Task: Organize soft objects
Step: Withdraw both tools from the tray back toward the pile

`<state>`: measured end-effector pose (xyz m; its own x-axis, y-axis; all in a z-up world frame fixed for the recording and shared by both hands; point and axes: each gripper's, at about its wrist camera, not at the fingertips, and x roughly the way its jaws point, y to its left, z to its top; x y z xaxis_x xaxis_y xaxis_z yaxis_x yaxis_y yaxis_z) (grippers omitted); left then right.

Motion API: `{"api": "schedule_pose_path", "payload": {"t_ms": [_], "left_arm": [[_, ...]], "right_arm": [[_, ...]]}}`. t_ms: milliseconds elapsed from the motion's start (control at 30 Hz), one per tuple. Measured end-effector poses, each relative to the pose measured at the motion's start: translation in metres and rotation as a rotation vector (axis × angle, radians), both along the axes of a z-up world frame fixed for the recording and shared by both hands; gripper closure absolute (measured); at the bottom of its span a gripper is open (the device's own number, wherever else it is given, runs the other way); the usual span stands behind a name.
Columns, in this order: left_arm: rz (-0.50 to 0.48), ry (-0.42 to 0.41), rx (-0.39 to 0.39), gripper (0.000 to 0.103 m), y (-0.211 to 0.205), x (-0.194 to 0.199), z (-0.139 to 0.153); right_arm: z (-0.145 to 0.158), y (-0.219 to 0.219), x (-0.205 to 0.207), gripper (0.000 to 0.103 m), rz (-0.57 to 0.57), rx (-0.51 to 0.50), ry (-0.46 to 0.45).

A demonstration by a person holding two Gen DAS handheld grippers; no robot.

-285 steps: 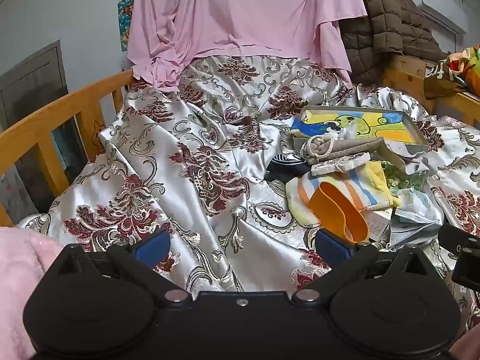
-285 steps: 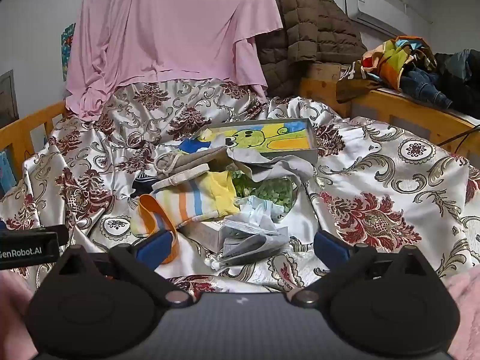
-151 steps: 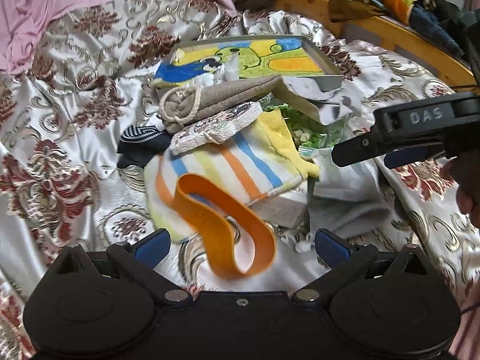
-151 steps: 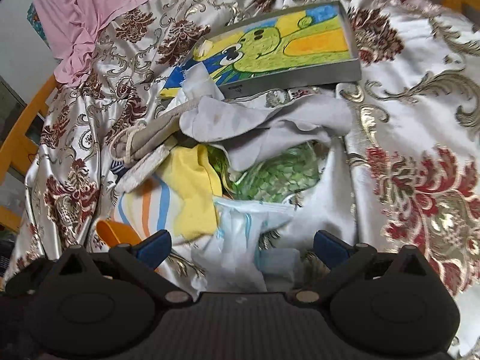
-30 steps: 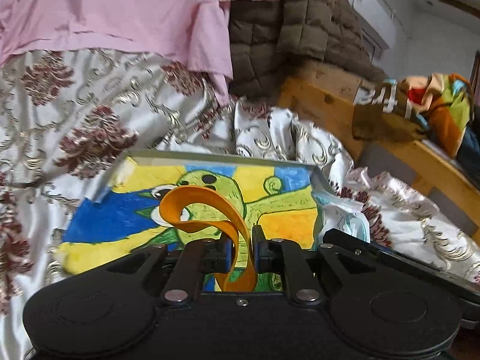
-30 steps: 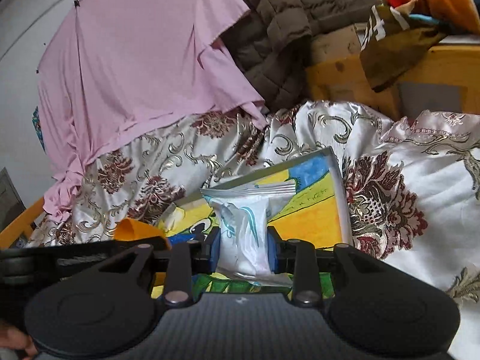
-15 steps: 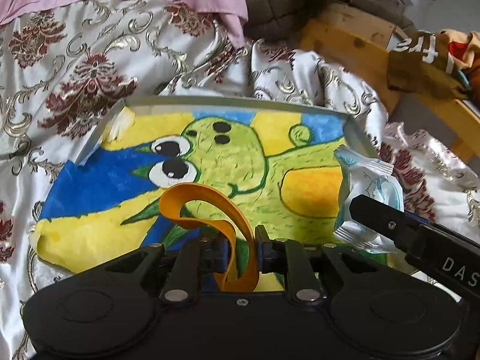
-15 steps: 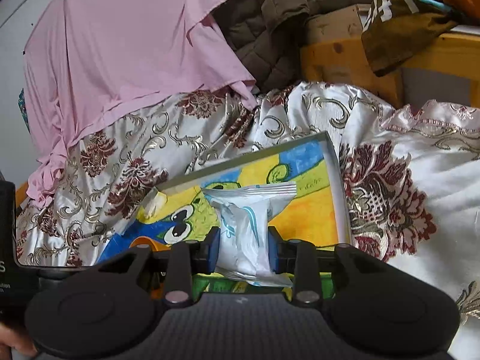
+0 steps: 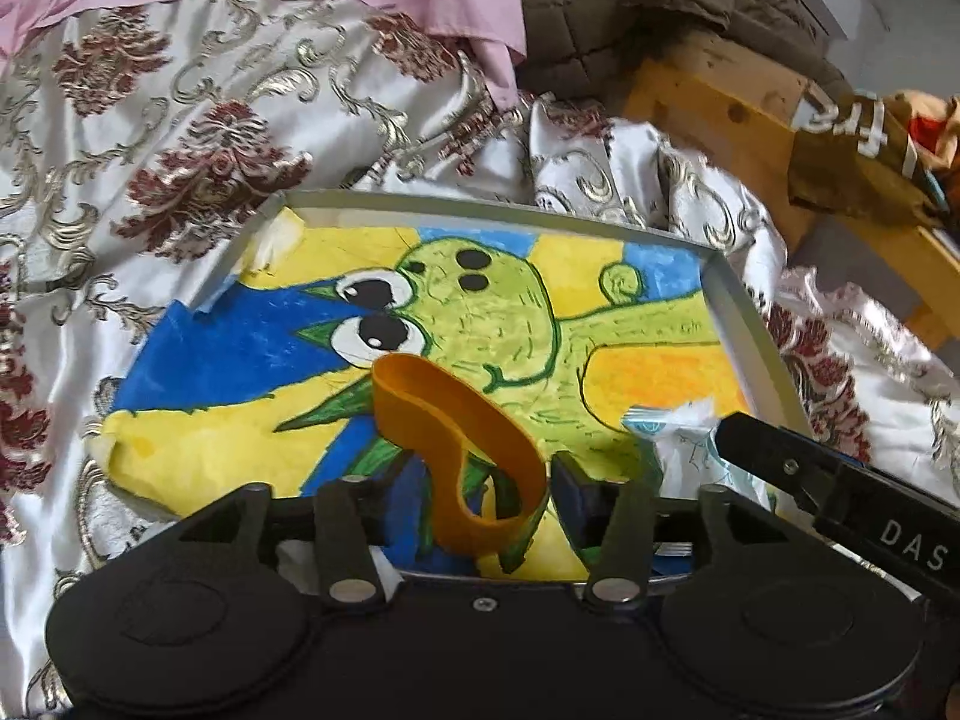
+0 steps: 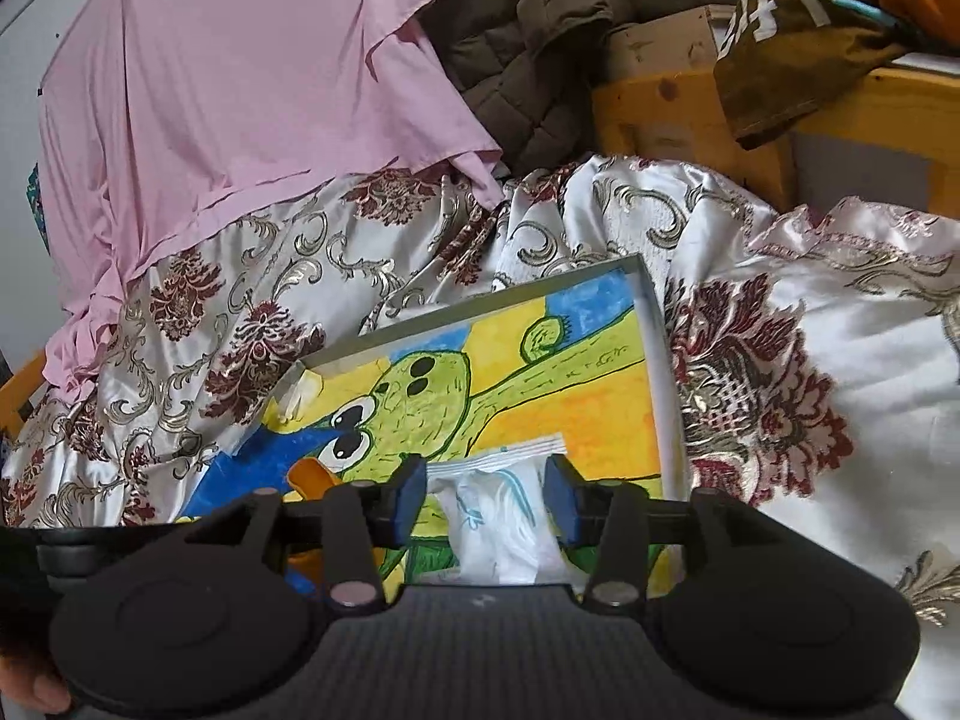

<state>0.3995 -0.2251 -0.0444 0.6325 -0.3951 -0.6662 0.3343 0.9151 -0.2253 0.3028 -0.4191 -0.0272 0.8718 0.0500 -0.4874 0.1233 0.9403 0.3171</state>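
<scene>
Risk: the left claw (image 9: 474, 495) has just been opening around the orange band (image 9: 456, 450), whose springy loop leans on one pad and could drag out of the tray (image 9: 750, 324) on retreat. Right claw (image 10: 486, 498), jaws also just parted, straddles the white tissue pack (image 10: 504, 522), apparently free. Both soft, light; both lie on the tray's cartoon-frog picture, atop the bed.

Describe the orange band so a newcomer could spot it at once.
Find the shallow grey tray with the green cartoon drawing, lying on the floral bedspread. On its near edge sits the orange band, a curled loop, unlike the flat white tissue packet beside it.
</scene>
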Motion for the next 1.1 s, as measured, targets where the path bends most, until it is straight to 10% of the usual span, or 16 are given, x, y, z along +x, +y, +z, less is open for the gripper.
{"api": "schedule_pose_path", "payload": {"t_ms": [500, 1100], "left_arm": [[0.146, -0.188, -0.08, 0.014, 0.052, -0.076, 0.054], [0.159, -0.286, -0.077, 0.004, 0.118, -0.213, 0.061]], "right_arm": [[0.043, 0.009, -0.069, 0.006, 0.013, -0.038, -0.144], [0.058, 0.055, -0.185, 0.0, 0.055, -0.111, -0.183]]}}
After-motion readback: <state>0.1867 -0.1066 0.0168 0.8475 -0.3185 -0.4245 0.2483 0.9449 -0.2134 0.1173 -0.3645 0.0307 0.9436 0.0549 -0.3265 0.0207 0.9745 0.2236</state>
